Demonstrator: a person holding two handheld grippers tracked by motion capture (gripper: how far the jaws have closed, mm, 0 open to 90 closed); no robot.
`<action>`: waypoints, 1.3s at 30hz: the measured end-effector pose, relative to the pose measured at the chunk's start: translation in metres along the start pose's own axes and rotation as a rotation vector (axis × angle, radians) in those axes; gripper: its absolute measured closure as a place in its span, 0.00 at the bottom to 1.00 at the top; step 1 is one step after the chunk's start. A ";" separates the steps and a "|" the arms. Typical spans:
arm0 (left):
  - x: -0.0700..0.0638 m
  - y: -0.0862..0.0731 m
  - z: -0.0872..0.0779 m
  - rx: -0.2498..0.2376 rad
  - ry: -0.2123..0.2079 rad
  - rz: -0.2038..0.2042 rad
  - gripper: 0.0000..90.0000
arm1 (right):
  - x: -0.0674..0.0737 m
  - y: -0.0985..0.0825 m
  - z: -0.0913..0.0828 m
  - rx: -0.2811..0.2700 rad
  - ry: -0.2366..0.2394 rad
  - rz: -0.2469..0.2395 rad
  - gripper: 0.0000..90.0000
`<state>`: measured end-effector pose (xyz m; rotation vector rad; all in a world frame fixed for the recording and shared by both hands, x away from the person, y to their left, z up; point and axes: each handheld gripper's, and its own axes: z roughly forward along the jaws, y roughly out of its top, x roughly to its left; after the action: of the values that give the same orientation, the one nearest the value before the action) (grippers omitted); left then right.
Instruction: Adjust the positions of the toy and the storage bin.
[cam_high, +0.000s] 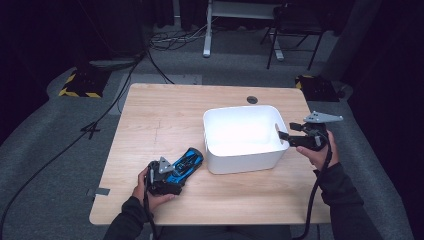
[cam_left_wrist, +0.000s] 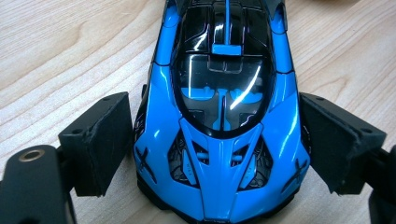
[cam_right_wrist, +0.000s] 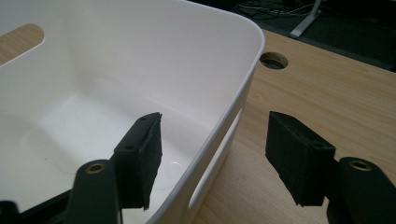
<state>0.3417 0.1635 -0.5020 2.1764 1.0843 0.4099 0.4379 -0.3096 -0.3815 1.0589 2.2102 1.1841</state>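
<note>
A blue and black toy car (cam_high: 187, 162) lies on the wooden table (cam_high: 160, 115), just left of a white plastic bin (cam_high: 242, 161). My left gripper (cam_high: 175, 172) reaches over the car's near end. In the left gripper view the car (cam_left_wrist: 219, 154) sits between the two black pads (cam_left_wrist: 100, 140), which stand close beside its flanks without pressing on them. My right gripper (cam_high: 283, 135) is at the bin's right wall. In the right gripper view one pad (cam_right_wrist: 142, 154) is inside the bin (cam_right_wrist: 140, 70) and the other outside, apart from the rim. Nothing lies in the bin.
A round cable hole (cam_high: 252, 99) sits in the table behind the bin. On the floor beyond the table are cables (cam_high: 170, 37), a desk leg (cam_high: 207, 30) and a dark chair (cam_high: 295, 25). A piece of tape (cam_high: 101, 191) marks the table's front left edge.
</note>
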 end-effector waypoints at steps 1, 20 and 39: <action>0.000 0.000 0.000 0.000 0.000 0.000 0.18 | 0.000 0.000 0.000 0.000 0.000 0.000 0.39; 0.001 0.000 0.000 -0.007 -0.024 0.024 0.24 | -0.001 -0.045 -0.045 -0.082 -0.027 -0.061 0.27; 0.004 0.001 0.000 -0.008 -0.060 0.045 0.27 | -0.008 -0.134 -0.005 0.143 0.025 -0.031 0.23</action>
<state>0.3448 0.1660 -0.5013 2.1951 1.0012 0.3661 0.3823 -0.3650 -0.4909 1.0660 2.3515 1.0448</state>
